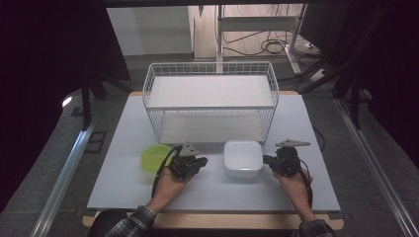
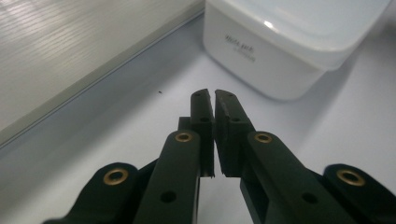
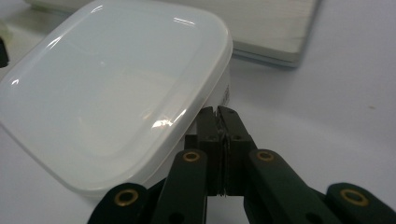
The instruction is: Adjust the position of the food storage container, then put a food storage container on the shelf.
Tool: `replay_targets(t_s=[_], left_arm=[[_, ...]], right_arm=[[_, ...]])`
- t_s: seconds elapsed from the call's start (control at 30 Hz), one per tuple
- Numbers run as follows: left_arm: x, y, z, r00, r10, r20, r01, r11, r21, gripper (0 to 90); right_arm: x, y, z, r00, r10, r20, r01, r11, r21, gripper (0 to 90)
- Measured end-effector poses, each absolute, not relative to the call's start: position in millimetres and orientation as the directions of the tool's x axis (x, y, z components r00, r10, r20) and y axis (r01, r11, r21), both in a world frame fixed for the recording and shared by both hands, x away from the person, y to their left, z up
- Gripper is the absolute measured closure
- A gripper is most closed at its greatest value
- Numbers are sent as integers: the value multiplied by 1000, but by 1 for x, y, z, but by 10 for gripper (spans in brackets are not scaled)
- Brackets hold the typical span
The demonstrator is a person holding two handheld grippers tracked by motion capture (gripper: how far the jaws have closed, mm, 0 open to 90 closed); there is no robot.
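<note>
Two grippers are held low over the near part of the white table (image 1: 118, 173), one in each hand, plaid sleeves (image 1: 133, 223) seen at the near edge. The left gripper (image 1: 200, 160) is clenched on nothing, jaws nearly touching with a thin slit between, tips aimed right at the box. The right gripper (image 1: 267, 159) is clenched too, jaws pressed together, tips just beside the box's right wall under the lid rim; whether anything is pinched cannot be told. Between them sits the box (image 1: 242, 158): white, square with rounded corners, glossy lid on, small dark print on a side wall. A green bowl (image 1: 153, 157) lies left of the left gripper, partly hidden by it. Farther off a white wire rack (image 1: 211, 101) with two shelves is stood.
</note>
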State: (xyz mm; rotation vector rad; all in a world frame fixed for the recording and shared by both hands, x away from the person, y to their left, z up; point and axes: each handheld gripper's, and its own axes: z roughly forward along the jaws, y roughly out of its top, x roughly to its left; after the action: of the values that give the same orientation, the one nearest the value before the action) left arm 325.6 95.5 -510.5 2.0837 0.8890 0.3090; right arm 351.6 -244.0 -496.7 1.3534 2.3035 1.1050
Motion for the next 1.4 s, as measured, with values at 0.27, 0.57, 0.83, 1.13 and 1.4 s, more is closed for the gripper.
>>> replay_targets(t_s=[0.27,0.57,0.83,1.13,1.4], left_arm=[[329,95,-514,694,715,-83,511,-407,757,865],[328,93,-516,698,713,-70,513,-429,743,861],[321,91,-515,702,707,-83,523,-433,734,856],[308,111,-505,684,729,-24,477,-423,770,540],[311,125,-503,696,714,-77,476,-379,794,259]], right_arm=[[352,-221,-500,-583,793,179,631,303,714,883],[356,-200,-502,-617,767,177,619,334,710,887],[356,-200,-502,-624,764,165,613,348,709,881],[350,-214,-492,-631,773,57,550,395,736,601],[337,-226,-489,-647,761,39,521,404,752,323]])
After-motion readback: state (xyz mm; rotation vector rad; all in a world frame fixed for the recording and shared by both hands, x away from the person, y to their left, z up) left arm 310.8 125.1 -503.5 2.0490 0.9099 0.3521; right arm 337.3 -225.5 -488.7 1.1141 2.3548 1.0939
